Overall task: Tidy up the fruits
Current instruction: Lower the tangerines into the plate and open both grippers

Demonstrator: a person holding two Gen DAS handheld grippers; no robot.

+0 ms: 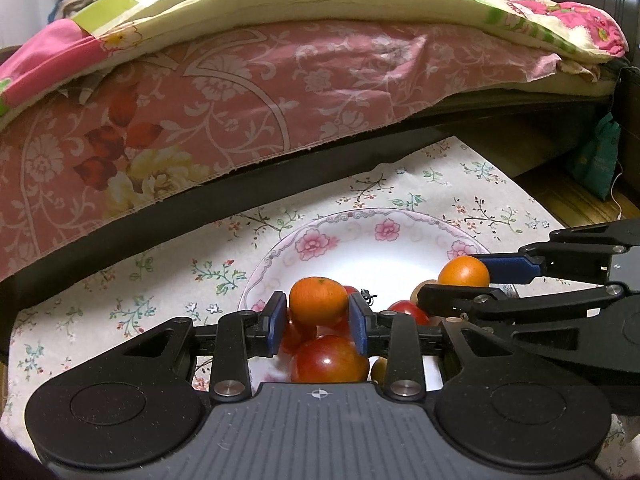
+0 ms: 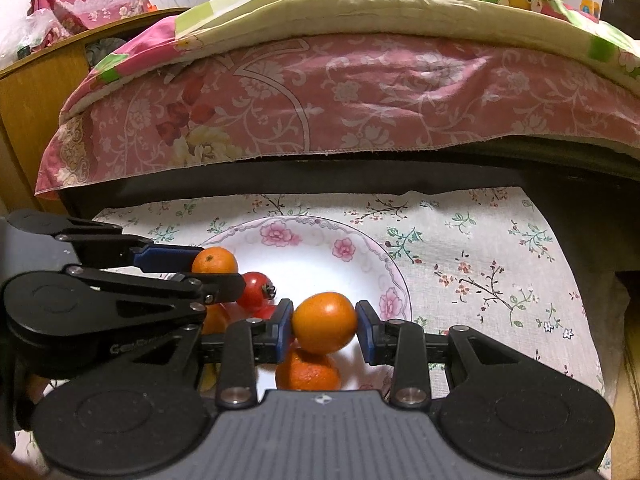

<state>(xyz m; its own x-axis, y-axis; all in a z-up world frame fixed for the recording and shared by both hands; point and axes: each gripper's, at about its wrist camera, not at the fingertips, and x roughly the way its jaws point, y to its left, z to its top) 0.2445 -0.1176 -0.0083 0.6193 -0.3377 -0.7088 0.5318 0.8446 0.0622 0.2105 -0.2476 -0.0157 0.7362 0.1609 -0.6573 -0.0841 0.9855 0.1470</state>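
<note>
A white plate with pink flowers [image 1: 352, 236] [image 2: 320, 236] lies on a floral cloth and holds red tomatoes and oranges. My left gripper [image 1: 318, 316] is shut on an orange [image 1: 318, 299] above a large red tomato [image 1: 328, 362]. My right gripper [image 2: 325, 330] is shut on another orange [image 2: 325, 322], just above a third orange [image 2: 308, 374] on the plate. The right gripper enters the left wrist view from the right [image 1: 472, 276] with its orange [image 1: 464, 272]. The left gripper shows in the right wrist view [image 2: 200, 268] with its orange [image 2: 215, 261] beside a red tomato [image 2: 254, 290].
A bed with a pink floral sheet [image 1: 240, 92] and a quilt [image 1: 320, 0] overhangs the far edge of the cloth [image 2: 500, 264]. A wooden cabinet [image 2: 36, 92] stands at the left. A green bag [image 1: 596, 160] hangs at the right.
</note>
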